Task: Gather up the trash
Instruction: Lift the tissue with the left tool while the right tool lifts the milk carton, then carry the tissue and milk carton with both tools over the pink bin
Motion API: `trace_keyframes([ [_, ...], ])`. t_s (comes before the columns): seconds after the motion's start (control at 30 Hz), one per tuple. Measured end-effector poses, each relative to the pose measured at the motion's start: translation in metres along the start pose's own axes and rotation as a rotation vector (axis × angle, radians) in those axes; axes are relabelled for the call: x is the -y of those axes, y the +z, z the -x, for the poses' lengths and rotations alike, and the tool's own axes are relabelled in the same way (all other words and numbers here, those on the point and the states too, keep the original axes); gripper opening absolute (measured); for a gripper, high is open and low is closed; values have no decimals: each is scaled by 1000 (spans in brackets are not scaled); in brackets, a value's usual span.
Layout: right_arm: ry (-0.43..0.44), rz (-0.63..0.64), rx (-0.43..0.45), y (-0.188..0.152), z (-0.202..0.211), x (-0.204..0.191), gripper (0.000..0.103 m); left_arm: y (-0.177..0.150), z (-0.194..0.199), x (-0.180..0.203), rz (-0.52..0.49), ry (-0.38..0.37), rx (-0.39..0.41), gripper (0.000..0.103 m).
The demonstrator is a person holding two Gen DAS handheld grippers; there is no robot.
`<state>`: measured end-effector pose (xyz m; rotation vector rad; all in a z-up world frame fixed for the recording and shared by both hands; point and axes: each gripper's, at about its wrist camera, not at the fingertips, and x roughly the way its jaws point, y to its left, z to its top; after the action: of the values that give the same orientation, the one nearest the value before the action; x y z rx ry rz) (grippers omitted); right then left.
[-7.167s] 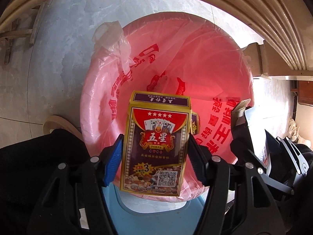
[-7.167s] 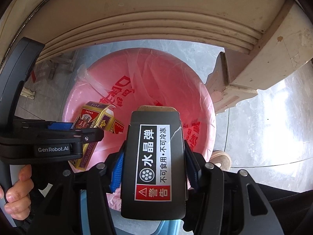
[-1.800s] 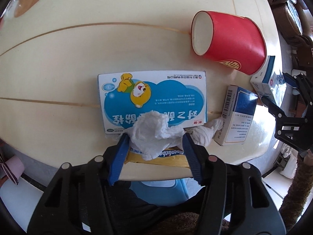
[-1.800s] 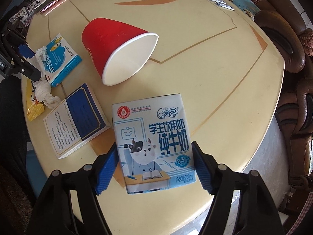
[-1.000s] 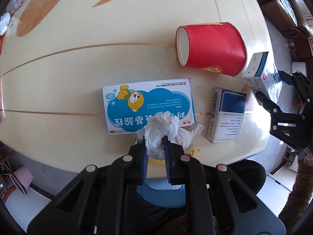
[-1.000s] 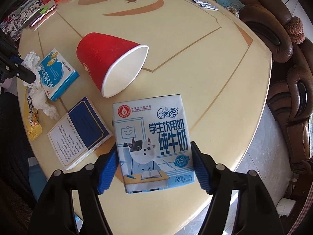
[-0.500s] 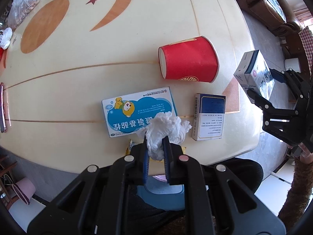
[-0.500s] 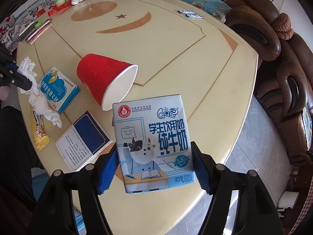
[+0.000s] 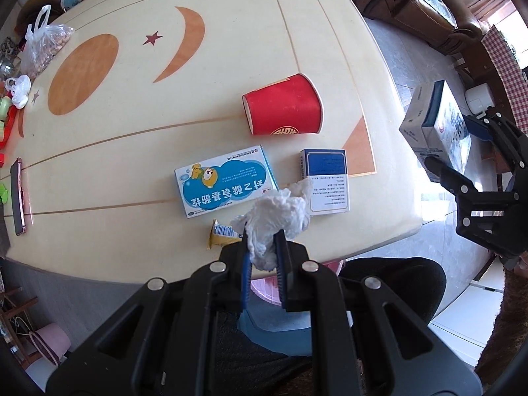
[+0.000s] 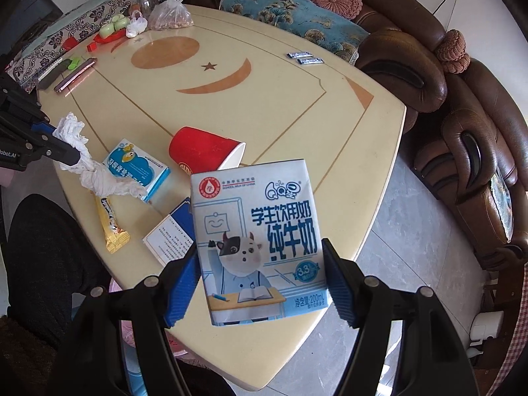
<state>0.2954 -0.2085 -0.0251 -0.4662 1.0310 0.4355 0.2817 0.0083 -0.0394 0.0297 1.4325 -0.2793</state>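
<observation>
My left gripper (image 9: 262, 257) is shut on a crumpled white tissue (image 9: 277, 217), lifted clear above the cream table (image 9: 132, 165); from the right wrist view the tissue (image 10: 89, 168) dangles below the left gripper (image 10: 54, 142). My right gripper (image 10: 260, 277) is shut on a blue and white milk carton (image 10: 260, 241), held above the table's near corner; the left wrist view shows that carton (image 9: 435, 132) at the far right. Left on the table are a tipped red paper cup (image 9: 283, 110), a blue cartoon medicine box (image 9: 226, 181), a blue and white small box (image 9: 325, 181) and a yellow wrapper (image 10: 110, 224).
A pink-lined bin (image 9: 264, 288) peeks out under the table's near edge, by a person's dark-clothed legs (image 10: 46, 250). A phone (image 9: 18, 198), plastic bags (image 9: 43, 49) and small items crowd the table's far left. Brown sofas (image 10: 462, 132) stand to the right across the grey floor.
Both grippers have risen and pulled back from the table, the left lifting the tissue off the medicine box and the right carrying the carton. The table's objects look smaller.
</observation>
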Motion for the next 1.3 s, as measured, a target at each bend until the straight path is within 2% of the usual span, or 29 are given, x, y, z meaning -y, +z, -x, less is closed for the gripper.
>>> trace_keyframes([
  [0.33,-9,24,45,-26,56,-45,68,-44,15,12,-60,15,28,14],
  [0.63,3,42,46,-52,75,-87,68,-78,12,17,-98,12,32,14],
  [1.03,46,-8,44,-93,61,-125,68,-122,-25,38,-168,27,24,14],
  [1.3,66,-40,30,-120,41,-152,68,-149,-51,42,-178,34,54,14],
])
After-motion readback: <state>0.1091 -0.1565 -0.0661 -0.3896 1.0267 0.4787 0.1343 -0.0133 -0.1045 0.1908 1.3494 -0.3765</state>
